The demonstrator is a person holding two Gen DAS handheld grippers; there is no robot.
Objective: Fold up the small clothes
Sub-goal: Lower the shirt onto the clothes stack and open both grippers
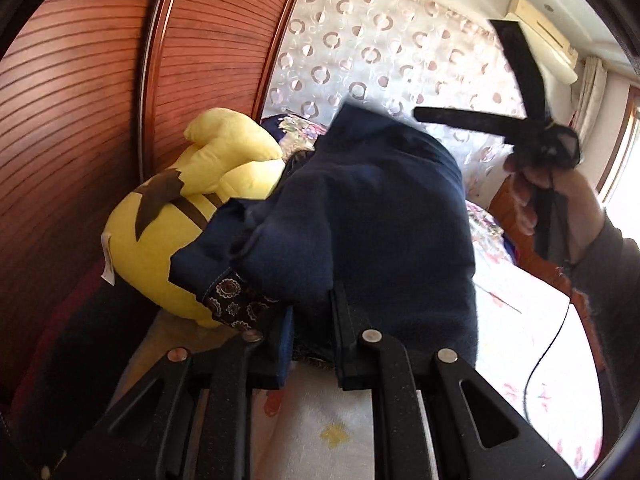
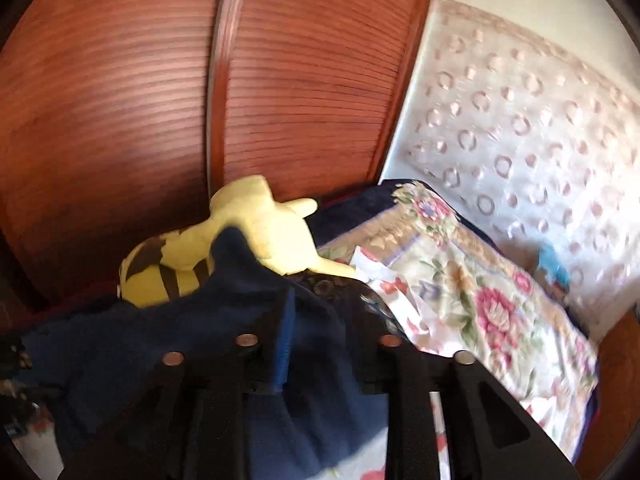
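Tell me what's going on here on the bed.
A person is folding a navy garment on a bed with a floral bedspread, holding a gripper in each hand. The left gripper is shut on the cloth's edge. The right gripper has the cloth between its fingers too, though blur hides whether they pinch it. A yellow plush toy lies behind, by the wooden wardrobe.

One navy garment (image 1: pixel 380 216) – one yellow plush toy (image 1: pixel 160 236) – two grippers.

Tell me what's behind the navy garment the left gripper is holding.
Behind the navy garment, a yellow plush toy leans by the wooden wardrobe doors, with floral bedding beside it. The garment covers the toy's right part, so what lies there is hidden.
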